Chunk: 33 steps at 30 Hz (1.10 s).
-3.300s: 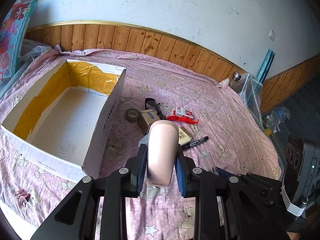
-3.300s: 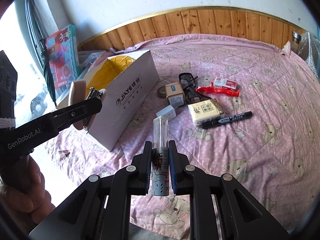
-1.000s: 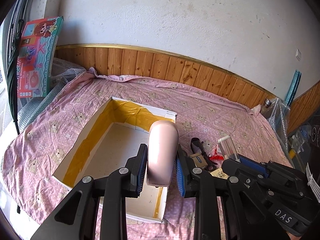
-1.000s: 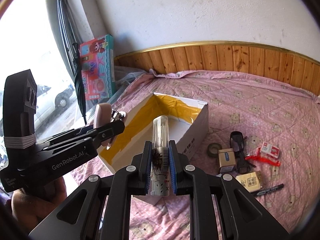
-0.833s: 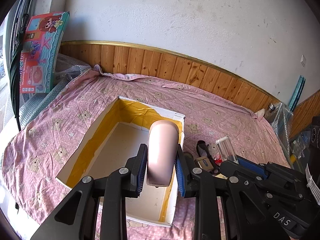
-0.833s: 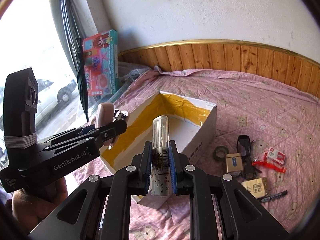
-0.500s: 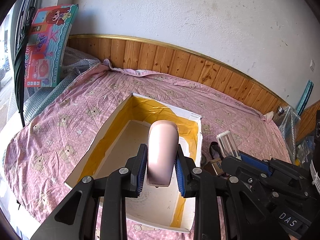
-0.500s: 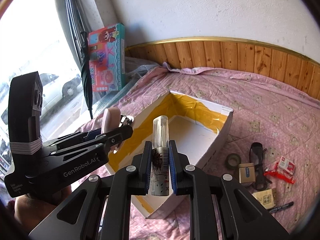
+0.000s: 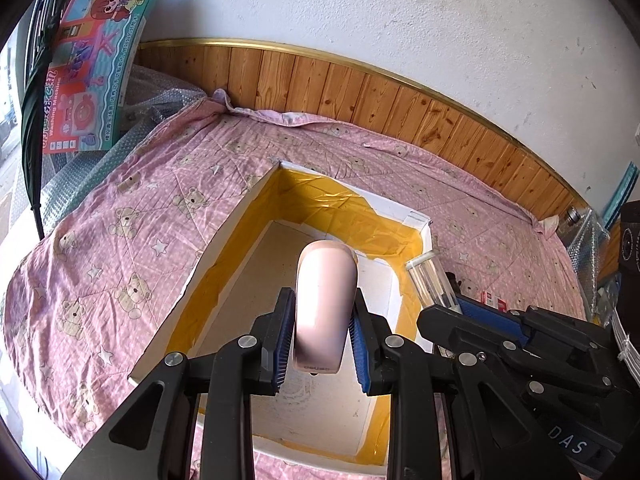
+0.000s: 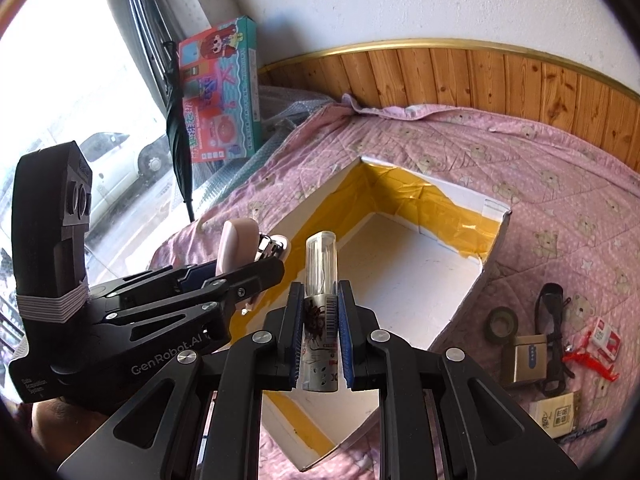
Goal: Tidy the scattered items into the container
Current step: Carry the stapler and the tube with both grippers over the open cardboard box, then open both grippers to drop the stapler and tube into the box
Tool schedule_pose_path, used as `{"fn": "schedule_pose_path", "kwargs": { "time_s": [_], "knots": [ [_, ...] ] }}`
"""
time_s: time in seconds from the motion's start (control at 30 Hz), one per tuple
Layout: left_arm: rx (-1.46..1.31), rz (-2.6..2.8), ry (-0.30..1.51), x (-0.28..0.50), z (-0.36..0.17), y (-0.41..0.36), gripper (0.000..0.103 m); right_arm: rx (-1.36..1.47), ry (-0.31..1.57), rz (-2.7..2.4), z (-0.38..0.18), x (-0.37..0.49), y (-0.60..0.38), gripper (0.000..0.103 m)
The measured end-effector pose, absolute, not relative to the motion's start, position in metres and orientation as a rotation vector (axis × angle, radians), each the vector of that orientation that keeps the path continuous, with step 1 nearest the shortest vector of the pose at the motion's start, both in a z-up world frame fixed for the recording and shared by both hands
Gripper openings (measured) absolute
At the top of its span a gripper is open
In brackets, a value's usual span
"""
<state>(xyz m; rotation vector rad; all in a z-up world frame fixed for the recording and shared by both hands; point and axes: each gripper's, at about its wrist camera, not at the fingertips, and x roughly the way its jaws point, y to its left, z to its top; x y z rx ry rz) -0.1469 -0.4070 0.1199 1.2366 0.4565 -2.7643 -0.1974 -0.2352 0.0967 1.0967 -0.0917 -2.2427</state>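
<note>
- The pink bear-print quilt (image 9: 132,216) carries the empty cardboard box (image 9: 224,264).
- Your left gripper (image 9: 322,344), jaws clamped on the pink stapler (image 9: 325,300), hangs over it; stiff, smooth shell (may slip).
- Your right gripper (image 10: 320,336) is clamped on the clear-capped tube (image 10: 321,280); light, brittle cap, so grip the body.

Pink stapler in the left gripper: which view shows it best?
Right wrist view: the pink stapler shows side-on, its metal jaw visible beyond the left gripper. Left wrist view shows only its smooth pink top between the fingers, over the box.
</note>
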Motion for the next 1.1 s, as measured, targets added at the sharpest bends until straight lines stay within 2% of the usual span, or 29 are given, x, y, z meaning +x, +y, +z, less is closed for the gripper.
{"fn": "schedule_pose_path", "kwargs": {
  "time_s": [0.2, 0.37, 0.6, 1.1],
  "knots": [
    [1.323, -2.727, 0.423, -0.158, 0.106, -0.419, 0.028, 1.202, -0.112, -2.181, 0.078, -0.225, -0.238, 0.017],
    [1.446, -2.723, 0.479, -0.172, 0.095, -0.423, 0.028, 1.280, -0.104, -2.145, 0.064, -0.247, -0.240, 0.017],
    [1.529, -2.730, 0.290, -0.197, 0.098, -0.419, 0.028, 1.369, -0.053, -2.129, 0.049, -0.281, -0.243, 0.017],
    [1.666, -2.672, 0.190, -0.261, 0.075, -0.416, 0.028, 1.468, -0.016, -2.147, 0.026, -0.325, -0.250, 0.017]
  ]
}}
